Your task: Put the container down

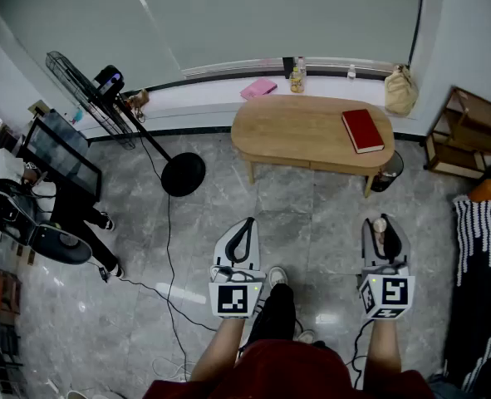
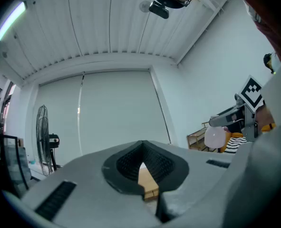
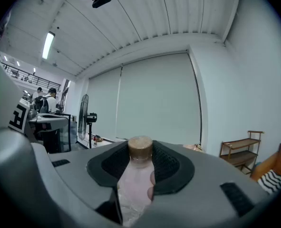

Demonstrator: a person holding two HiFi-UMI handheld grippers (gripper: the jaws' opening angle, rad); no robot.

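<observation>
Landmark: 1 oval light-wood coffee table [image 1: 303, 131] on a grey marble floor [image 1: 195, 223].

1. Your left gripper [image 2: 141, 146]: the jaw tips meet and nothing is between them. It sits on the near side of the table, well apart from it, level with the table's left end.
2. Your right gripper [image 1: 385, 238]: the jaws stand part-way apart, and their black ribbed pads [image 3: 166, 167] press on both sides of item 3. It is on the near side of the table, well apart from it, level with the table's right end.
3. 1 small clear plastic container with a pale pink tint and a round brown cap [image 3: 134, 184]: it is upright between the right jaws, off the floor and off the table.
4. 1 red hardback book [image 1: 362, 130]: lies flat on the table's right end.
5. 1 black pedestal fan [image 1: 87, 90]: stands left of the table.
6. 1 open wooden shelf unit [image 1: 465, 131]: stands right of the table.
7. 1 beige bag [image 1: 400, 90]: sits on the sill behind the table's right end.
</observation>
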